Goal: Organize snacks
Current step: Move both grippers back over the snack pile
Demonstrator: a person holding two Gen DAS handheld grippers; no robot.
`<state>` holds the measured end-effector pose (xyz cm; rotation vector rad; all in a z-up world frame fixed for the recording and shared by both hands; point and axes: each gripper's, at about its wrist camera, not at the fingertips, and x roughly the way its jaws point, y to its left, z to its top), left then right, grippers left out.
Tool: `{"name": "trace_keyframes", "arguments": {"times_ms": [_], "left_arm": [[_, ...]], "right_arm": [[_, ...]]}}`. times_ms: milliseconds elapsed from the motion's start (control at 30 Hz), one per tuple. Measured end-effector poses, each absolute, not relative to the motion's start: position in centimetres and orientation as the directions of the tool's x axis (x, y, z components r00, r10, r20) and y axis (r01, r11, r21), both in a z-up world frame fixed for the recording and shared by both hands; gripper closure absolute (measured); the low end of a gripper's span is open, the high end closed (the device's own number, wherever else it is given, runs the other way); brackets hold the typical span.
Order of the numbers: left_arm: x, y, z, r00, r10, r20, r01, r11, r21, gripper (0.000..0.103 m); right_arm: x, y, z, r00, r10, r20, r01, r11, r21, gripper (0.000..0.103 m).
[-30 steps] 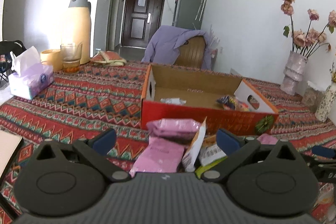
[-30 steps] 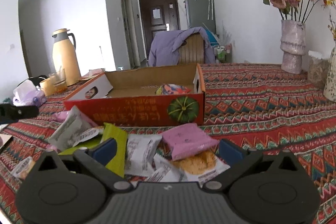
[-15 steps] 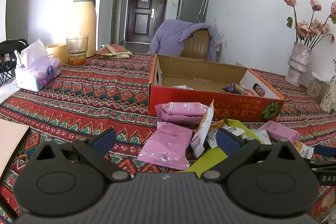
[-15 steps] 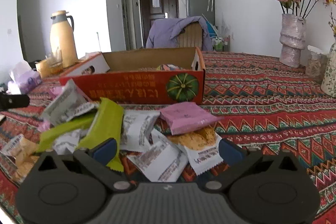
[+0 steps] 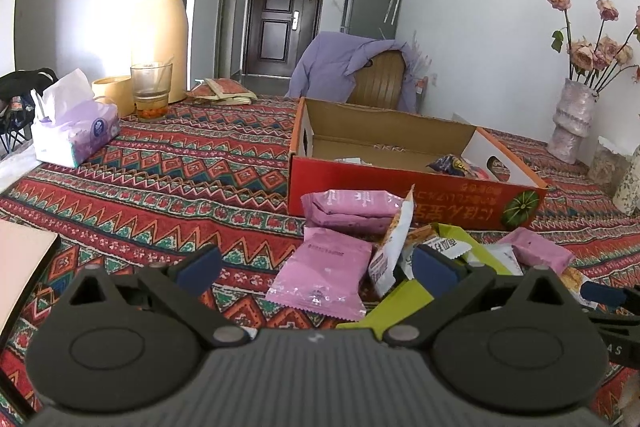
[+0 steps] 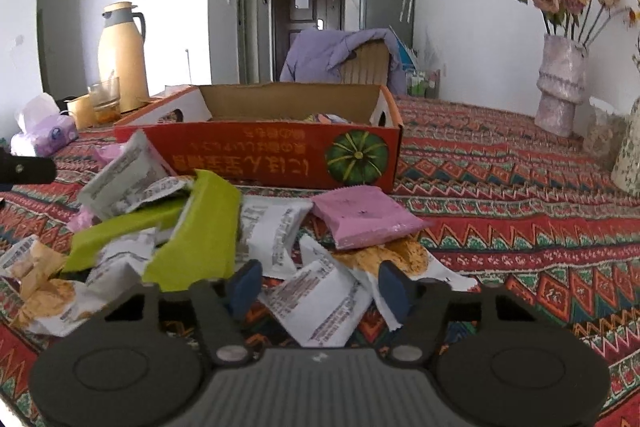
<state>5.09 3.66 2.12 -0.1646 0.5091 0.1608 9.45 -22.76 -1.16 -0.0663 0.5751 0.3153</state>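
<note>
A red cardboard box (image 5: 416,189) (image 6: 280,157) stands open on the patterned tablecloth, with a few snacks inside. A pile of snack packets lies in front of it: pink packets (image 5: 324,277) (image 6: 366,221), green packets (image 6: 200,237) (image 5: 404,301) and white packets (image 6: 320,301). My left gripper (image 5: 316,267) is open, its jaws wide, with a pink packet lying between them. My right gripper (image 6: 320,287) is open but narrower, its fingertips either side of a white packet. Neither holds anything.
A cream thermos (image 5: 162,35), a glass (image 5: 151,91) and a tissue box (image 5: 74,131) stand at the far left. Flower vases (image 6: 560,83) stand at the right. A chair with a purple jacket (image 5: 360,71) is behind the box. A pale board (image 5: 20,263) lies at the left.
Both grippers have drawn back and dropped toward the snack pile. The right gripper's jaws have narrowed around a white packet. The left jaws stay wide.
</note>
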Motion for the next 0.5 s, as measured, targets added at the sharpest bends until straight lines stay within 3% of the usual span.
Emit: {"name": "trace_keyframes", "arguments": {"times_ms": [167,500], "left_arm": [[5.0,3.8,1.9,0.857,0.113,-0.503,-0.199,0.973,-0.119,0.000],[4.4,4.3,1.9,0.857,0.106,-0.504,-0.198,0.971,-0.132,0.000]], "right_arm": [[9.0,-22.2,-0.6,0.780,0.304,-0.548,-0.347,0.938,0.027,0.049],[11.7,-22.2,-2.4,0.739,0.253,-0.625,-0.273,0.960,0.066,0.044]]}}
